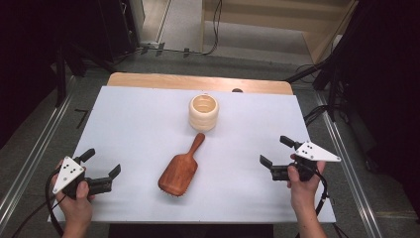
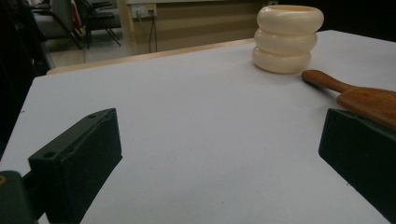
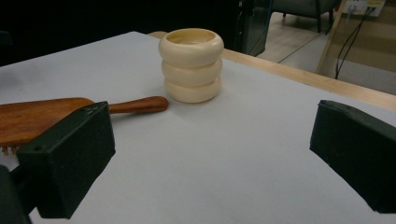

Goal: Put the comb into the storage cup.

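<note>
Wooden hairbrush flat on white table, bristles down, near cream cup. Left gripper and right gripper both spread wide, holding nothing.

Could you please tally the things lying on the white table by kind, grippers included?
Wooden hairbrush: 1
Cream ribbed cup: 1
Handheld grippers: 2, the left gripper and the right gripper, both with jaws apart and holding nothing
Total: 4
</note>
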